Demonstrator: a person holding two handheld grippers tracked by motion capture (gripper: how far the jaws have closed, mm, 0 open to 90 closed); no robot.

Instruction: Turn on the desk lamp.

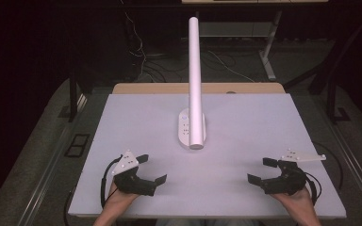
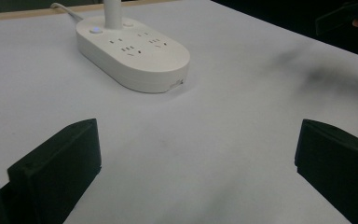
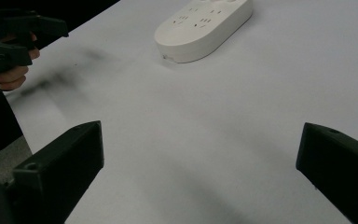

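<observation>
A white oval power strip (image 1: 188, 129) lies mid-table with a white upright tube (image 1: 195, 75) rising from it. In the left gripper view the strip (image 2: 133, 51) sits ahead and to the left, sockets facing up; in the right gripper view the strip (image 3: 204, 25) lies ahead at the top. My left gripper (image 1: 152, 169) rests near the table's front left, jaws wide apart with nothing between them. My right gripper (image 1: 262, 170) sits at the front right, also open and holding nothing. Both point inward toward the strip, well short of it.
The white tabletop (image 1: 245, 122) has a wooden strip (image 1: 146, 88) along its far edge. Cables (image 1: 226, 66) trail on the dark floor behind the table. A table leg (image 1: 267, 56) stands at the back right.
</observation>
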